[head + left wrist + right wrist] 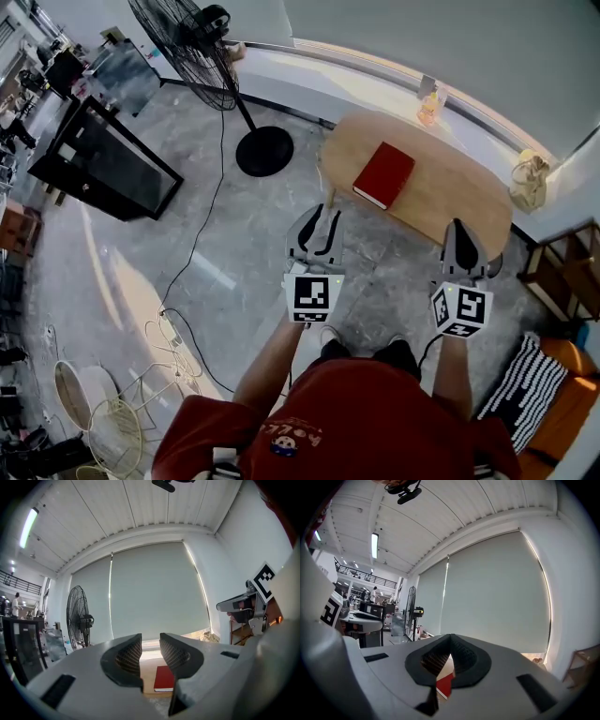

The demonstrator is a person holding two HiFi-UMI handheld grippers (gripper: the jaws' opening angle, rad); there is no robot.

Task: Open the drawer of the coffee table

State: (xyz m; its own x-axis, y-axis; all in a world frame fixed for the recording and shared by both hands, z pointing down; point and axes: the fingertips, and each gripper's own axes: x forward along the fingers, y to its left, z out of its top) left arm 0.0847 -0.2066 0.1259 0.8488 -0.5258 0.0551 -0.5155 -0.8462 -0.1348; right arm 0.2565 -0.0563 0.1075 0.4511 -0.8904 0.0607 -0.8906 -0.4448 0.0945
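The oval wooden coffee table [441,187] stands ahead of me with a red book [384,174] lying on its top. No drawer front shows from here. My left gripper [317,225] is held level over the floor, just short of the table's near-left edge, open and empty. In the left gripper view its jaws [150,651] frame the book [165,678] and the tabletop [149,667]. My right gripper [459,234] hangs at the table's near-right edge, shut on nothing. Its tips [450,644] meet, and the book [446,682] shows below them.
A standing fan [192,42] with a round base [264,151] is left of the table, its cable [187,253] trailing over the floor. A black cabinet [103,159] stands far left. A bottle [429,105] sits on the table's far edge; bag [530,178], wooden shelf [562,267] and striped cushion [530,389] lie right.
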